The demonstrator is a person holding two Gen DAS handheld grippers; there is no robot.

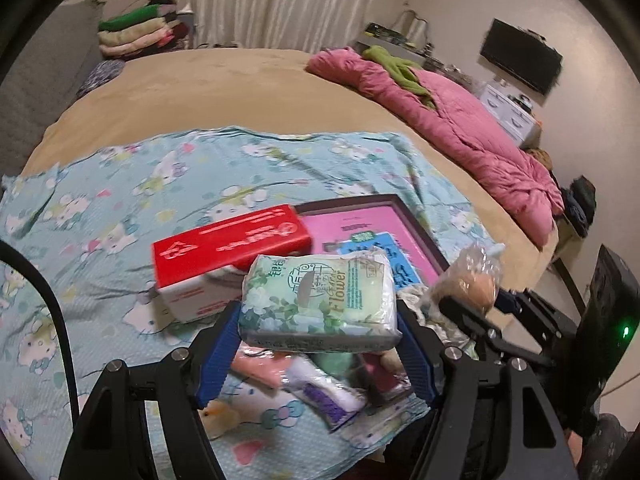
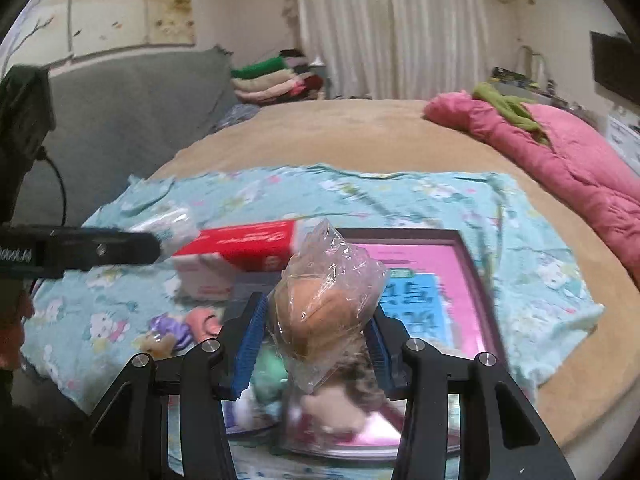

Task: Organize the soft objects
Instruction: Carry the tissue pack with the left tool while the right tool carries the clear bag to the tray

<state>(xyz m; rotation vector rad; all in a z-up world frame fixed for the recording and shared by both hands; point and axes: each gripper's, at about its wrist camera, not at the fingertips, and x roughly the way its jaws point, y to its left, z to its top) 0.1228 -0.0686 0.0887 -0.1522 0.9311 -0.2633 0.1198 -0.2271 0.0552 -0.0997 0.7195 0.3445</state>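
Observation:
My left gripper (image 1: 320,340) is shut on a green floral tissue pack (image 1: 320,300) and holds it above the blue cartoon sheet (image 1: 100,220). My right gripper (image 2: 318,344) is shut on a brown plush toy in a clear plastic bag (image 2: 324,300), held above the dark-framed tray with a pink liner (image 2: 464,248). The bagged toy also shows in the left wrist view (image 1: 474,280). A red and white tissue box (image 1: 228,256) lies on the sheet left of the tray (image 1: 416,224). Several small soft toys and packs (image 1: 320,392) lie below the left gripper.
A pink quilt (image 1: 460,120) with a green cloth lies along the bed's right side. Folded blankets (image 1: 136,32) are stacked at the far left by the curtain. A grey headboard (image 2: 120,120) stands to the left. A TV (image 1: 520,56) hangs on the right wall.

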